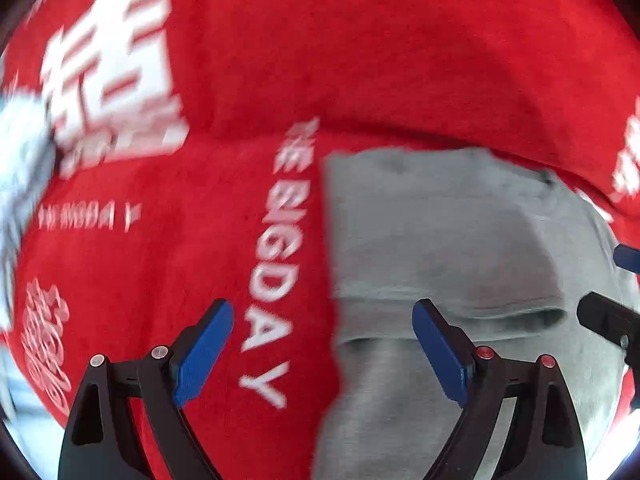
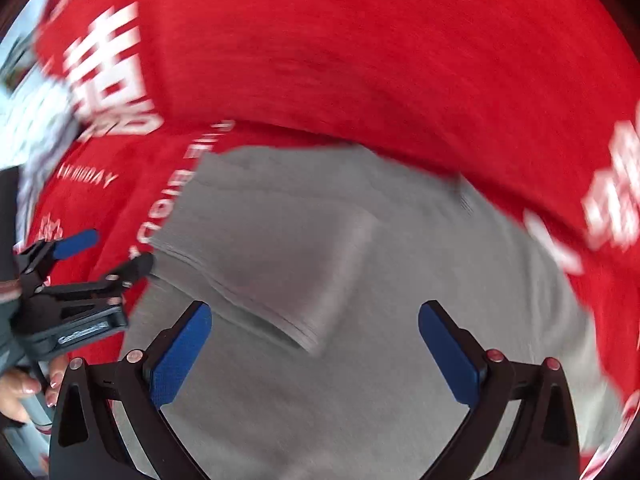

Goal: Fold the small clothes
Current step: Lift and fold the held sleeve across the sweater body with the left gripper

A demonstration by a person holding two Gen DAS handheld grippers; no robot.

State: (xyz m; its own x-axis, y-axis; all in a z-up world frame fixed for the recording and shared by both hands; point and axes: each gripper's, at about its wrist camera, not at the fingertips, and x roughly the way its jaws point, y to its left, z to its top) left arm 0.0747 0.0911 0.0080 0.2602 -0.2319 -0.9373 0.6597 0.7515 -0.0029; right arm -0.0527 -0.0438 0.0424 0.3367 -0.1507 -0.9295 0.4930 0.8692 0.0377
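Grey garment (image 2: 360, 280), seemingly folded, below right gripper (image 2: 316, 356), jaws apart, nothing grasped.

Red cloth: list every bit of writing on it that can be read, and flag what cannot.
"BIGDAY", white letters running lengthwise down the red cloth beside the grey garment.
The blurred word just above it: unreadable.
A smaller line further left, ending in "DAY": otherwise blurred.
Large white characters, upper left and right edge: too blurred.
Script lower left: unreadable.

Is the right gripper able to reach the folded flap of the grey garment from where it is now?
Probably yes. The right gripper is open above the grey garment, and the flap lies just ahead of its fingers with nothing between. The left gripper is off to the side.
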